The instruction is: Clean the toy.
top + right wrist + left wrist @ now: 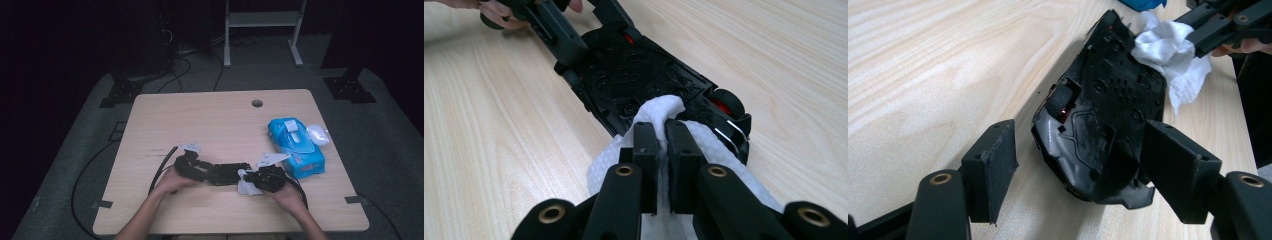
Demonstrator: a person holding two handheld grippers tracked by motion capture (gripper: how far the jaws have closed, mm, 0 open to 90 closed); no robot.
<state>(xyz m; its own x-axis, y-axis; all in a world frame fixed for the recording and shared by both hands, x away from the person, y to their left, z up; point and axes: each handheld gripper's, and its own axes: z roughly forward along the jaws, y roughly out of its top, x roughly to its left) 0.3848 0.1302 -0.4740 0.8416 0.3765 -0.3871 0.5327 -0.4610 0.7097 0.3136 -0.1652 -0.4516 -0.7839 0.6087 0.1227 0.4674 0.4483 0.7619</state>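
toy car (1098, 120): black, upside down, near table's (210, 115) front edge, long axis left-right between both grippers | left gripper (1078, 165): jaws wide, straddling 1 end, grip unclear | right gripper (662, 165): pinching white wipe (659, 112) against other end | wipe pack (295, 147) right

Both forearms are seen bare, no sleeves. Black two-jaw left gripper (1075, 165) and right gripper (662, 150) (brass-coloured pivot screws, matte pads) are fitted with grey three-cornered plates and black cables.
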